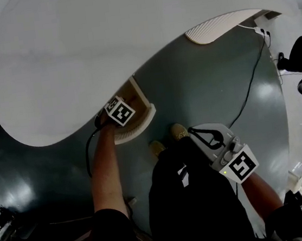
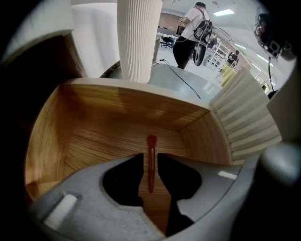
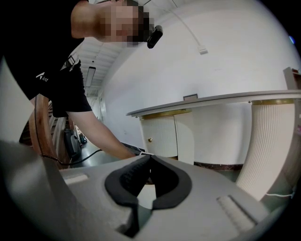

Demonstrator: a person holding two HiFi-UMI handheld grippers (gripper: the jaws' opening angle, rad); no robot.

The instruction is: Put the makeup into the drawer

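A slim red makeup stick (image 2: 151,162) lies on the floor of the open wooden drawer (image 2: 47,141), lengthwise between the jaws of my left gripper (image 2: 150,156). The jaws stand a little apart, with a gap wider than the stick. In the head view the left gripper (image 1: 116,113) reaches into the drawer (image 1: 143,121) under the white tabletop (image 1: 77,55). My right gripper (image 1: 229,156) hangs by the person's side, away from the drawer. Its jaw tips (image 3: 149,159) meet with nothing between them.
The drawer has a ribbed white front (image 2: 249,122). A ribbed white pedestal leg (image 2: 138,37) stands behind it. A black cable (image 1: 250,83) runs over the dark floor. The person's shoes (image 1: 167,140) stand by the drawer. A white cabinet (image 3: 164,136) shows in the right gripper view.
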